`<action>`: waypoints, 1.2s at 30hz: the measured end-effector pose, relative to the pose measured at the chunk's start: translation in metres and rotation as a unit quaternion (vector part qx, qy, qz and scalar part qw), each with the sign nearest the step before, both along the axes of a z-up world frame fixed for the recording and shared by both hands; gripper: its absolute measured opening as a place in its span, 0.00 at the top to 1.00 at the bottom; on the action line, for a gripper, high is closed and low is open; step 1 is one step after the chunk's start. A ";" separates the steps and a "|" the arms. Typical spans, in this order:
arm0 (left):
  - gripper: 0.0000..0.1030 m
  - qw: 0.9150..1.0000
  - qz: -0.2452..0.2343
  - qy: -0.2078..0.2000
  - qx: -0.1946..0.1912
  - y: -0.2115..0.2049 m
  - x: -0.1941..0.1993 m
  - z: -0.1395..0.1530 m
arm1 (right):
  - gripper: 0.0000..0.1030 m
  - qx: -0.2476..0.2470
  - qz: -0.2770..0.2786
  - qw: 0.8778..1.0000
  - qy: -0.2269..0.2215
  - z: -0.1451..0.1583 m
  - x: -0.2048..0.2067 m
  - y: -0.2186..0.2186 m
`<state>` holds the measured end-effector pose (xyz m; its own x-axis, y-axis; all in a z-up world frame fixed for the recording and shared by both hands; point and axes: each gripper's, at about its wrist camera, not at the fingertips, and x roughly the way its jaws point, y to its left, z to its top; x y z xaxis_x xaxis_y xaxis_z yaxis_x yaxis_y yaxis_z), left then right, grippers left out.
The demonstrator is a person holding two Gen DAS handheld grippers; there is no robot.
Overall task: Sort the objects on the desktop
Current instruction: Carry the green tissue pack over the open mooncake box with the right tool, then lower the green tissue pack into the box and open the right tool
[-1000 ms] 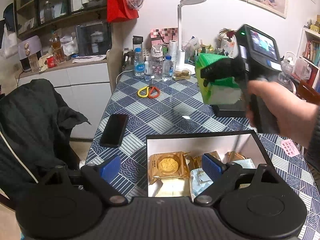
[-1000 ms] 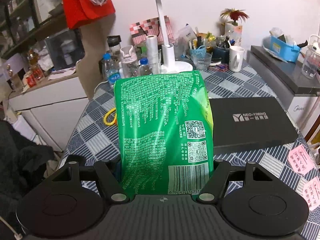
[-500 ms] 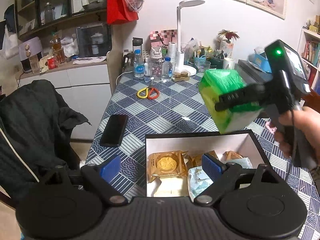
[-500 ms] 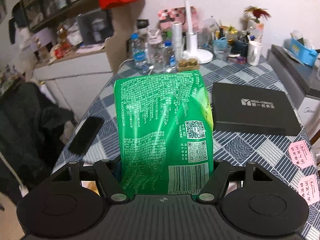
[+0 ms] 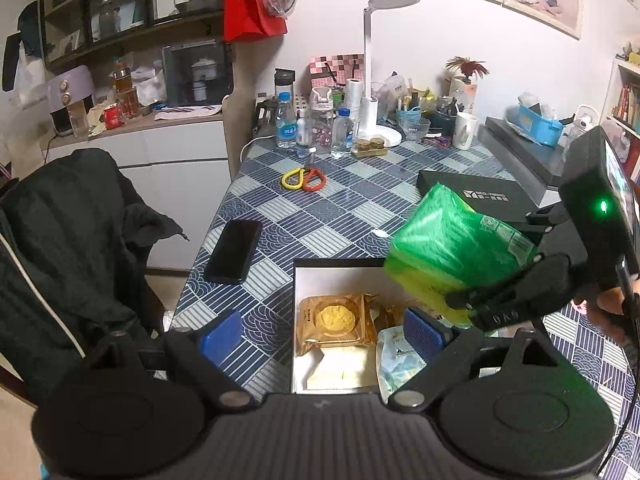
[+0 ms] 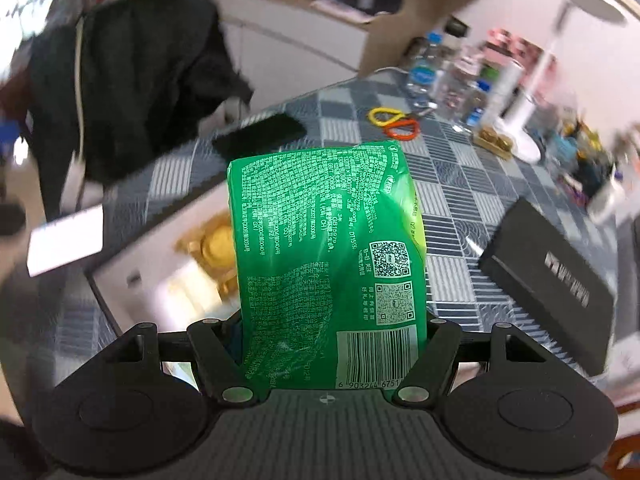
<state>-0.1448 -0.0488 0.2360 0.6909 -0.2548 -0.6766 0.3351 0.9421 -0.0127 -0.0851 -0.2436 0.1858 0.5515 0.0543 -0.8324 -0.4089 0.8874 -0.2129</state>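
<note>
My right gripper (image 6: 334, 332) is shut on a green tissue pack (image 6: 328, 256). In the left wrist view the green pack (image 5: 452, 248) hangs tilted over the far right corner of an open box (image 5: 336, 264) with white inner walls. The box holds a wrapped mooncake (image 5: 336, 318) and other wrapped snacks. My left gripper (image 5: 320, 334) is open and empty, with its blue pads (image 5: 422, 332) low over the box's near left side.
A black phone (image 5: 234, 250) lies left of the box. Yellow and orange scissors (image 5: 304, 179) lie further back. A black flat box lid (image 5: 476, 196) lies at the right. Bottles, a lamp and cups crowd the far edge. A chair with a black jacket (image 5: 68, 248) stands left of the table.
My right gripper has swung down and left with the green pack, from above the table's middle to over the open box. The left gripper has stayed still.
</note>
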 end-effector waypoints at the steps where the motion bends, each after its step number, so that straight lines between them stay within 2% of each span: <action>1: 0.00 1.000 0.001 0.000 0.001 0.000 0.000 0.000 | 0.34 -0.011 0.014 1.000 0.002 -0.002 -0.002 0.000; 6: 0.00 1.000 0.013 0.002 -0.001 0.001 0.000 -0.001 | 0.34 -0.048 0.098 0.993 0.035 -0.011 -0.006 -0.002; 11: 0.00 1.000 0.017 0.003 -0.001 -0.001 0.001 -0.001 | 0.34 -0.088 0.157 0.981 0.076 -0.028 -0.002 0.000; 14: 0.00 1.000 0.018 0.002 0.002 -0.003 0.000 -0.002 | 0.32 -0.095 0.194 0.969 0.119 -0.038 0.003 -0.001; 17: 0.00 1.000 0.023 0.006 0.004 -0.003 0.002 -0.004 | 0.29 -0.110 0.223 0.958 0.140 -0.048 0.004 -0.002; 23: 0.00 1.000 0.028 0.008 0.005 -0.006 0.006 -0.005 | 0.15 -0.128 0.221 0.959 0.124 -0.055 0.016 -0.005; 25: 0.00 1.000 0.027 0.008 0.005 -0.007 0.007 -0.005 | 0.06 -0.140 0.224 0.958 0.112 -0.056 0.016 -0.004; 27: 0.00 1.000 0.027 0.008 0.005 -0.008 0.007 -0.006 | 0.02 -0.149 0.226 0.957 0.104 -0.055 0.016 -0.005; 31: 0.00 1.000 0.023 0.009 0.007 -0.010 0.009 -0.006 | 0.01 -0.165 0.231 0.955 0.088 -0.053 0.017 -0.008; 36: 0.00 1.000 0.020 0.010 0.007 -0.011 0.010 -0.007 | 0.01 -0.151 0.216 0.962 0.072 -0.035 0.021 -0.014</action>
<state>-0.1346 -0.0599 0.2288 0.6862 -0.2186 -0.6938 0.2979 0.9546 -0.0061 -0.0639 -0.2580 0.1509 0.4096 -0.0038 -0.9122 -0.7699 0.5349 -0.3479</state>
